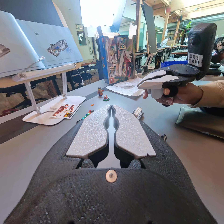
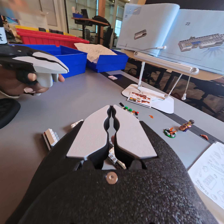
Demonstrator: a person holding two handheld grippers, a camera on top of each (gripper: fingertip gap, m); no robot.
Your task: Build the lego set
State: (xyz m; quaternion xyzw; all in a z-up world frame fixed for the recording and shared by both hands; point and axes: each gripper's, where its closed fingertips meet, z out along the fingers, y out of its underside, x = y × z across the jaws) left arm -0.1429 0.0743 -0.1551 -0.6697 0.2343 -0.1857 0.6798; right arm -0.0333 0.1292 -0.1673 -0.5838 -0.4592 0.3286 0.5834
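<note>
My left gripper [image 1: 111, 106] is shut and empty, held low over the grey table [image 1: 36, 145]. A white and grey lego build [image 1: 138, 113] lies just right of its tips. My right gripper [image 2: 111, 107] is shut with nothing between its tips; it hovers above white and grey build parts [image 2: 50, 137], partly hidden under its fingers [image 2: 92, 133]. Several small loose coloured pieces [image 2: 130, 109] lie just beyond its tips, and in the left wrist view [image 1: 88, 114] too. Each view shows the other gripper, shut: the right [image 1: 139, 86], the left [image 2: 66, 71].
An open instruction booklet [image 2: 169, 30] rests on a white stand [image 1: 54, 109] with a sticker sheet [image 2: 139, 99] on its base. A minifigure [image 2: 186, 126] and campfire piece [image 2: 170, 132] stand nearby. Lego box [image 1: 116, 59], paper bag [image 1: 126, 87], blue bins [image 2: 72, 57], red bin [image 2: 48, 37]. The tips of one gripper are about 12 centimeters away from the tips of the other.
</note>
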